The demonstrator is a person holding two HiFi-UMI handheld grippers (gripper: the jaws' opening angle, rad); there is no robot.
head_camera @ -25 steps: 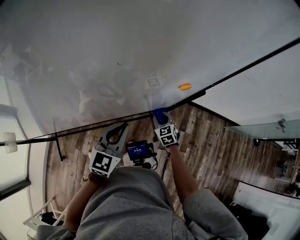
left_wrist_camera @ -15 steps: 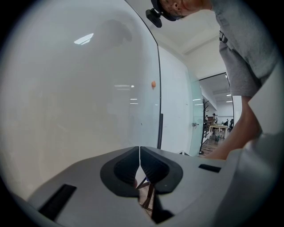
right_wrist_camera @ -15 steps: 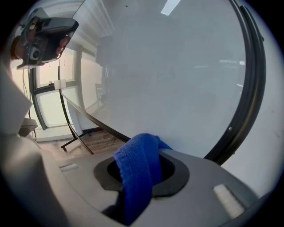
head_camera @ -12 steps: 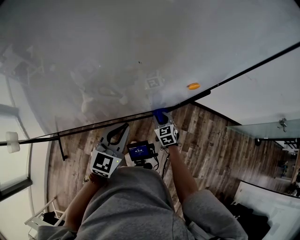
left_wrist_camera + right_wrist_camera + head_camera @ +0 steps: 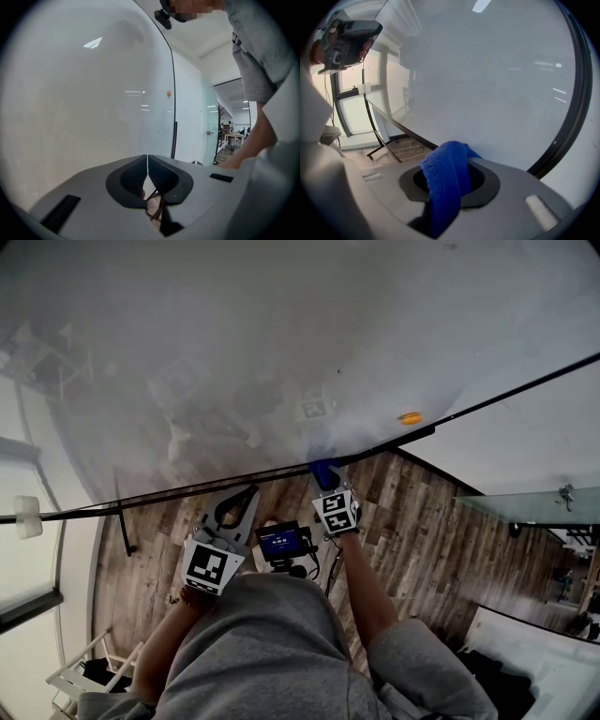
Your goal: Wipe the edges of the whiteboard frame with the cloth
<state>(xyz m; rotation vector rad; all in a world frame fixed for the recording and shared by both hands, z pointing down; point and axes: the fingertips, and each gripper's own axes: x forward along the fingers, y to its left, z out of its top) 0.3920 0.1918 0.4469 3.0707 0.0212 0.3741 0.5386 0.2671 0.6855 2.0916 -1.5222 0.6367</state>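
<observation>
The whiteboard (image 5: 281, 343) fills the upper head view, and its black frame edge (image 5: 187, 491) runs slantwise below it. A blue cloth (image 5: 323, 470) is pressed against that edge, with my right gripper (image 5: 326, 482) shut on it. In the right gripper view the cloth (image 5: 445, 178) bulges out of the jaws beside the board (image 5: 487, 84) and the frame (image 5: 565, 131). My left gripper (image 5: 246, 495) hangs just below the frame, left of the cloth, apart from the board. Its jaws (image 5: 147, 157) are shut with nothing between them.
An orange magnet (image 5: 410, 417) sticks on the board near the frame corner, right of the cloth. A small screen device (image 5: 284, 540) sits between the grippers. Wood floor (image 5: 422, 531) lies below. A black stand leg (image 5: 375, 136) props the board, and a glass partition (image 5: 525, 502) stands at the right.
The cloth and right gripper now sit farther left of the orange magnet along the lower frame edge. The left gripper has barely moved.
</observation>
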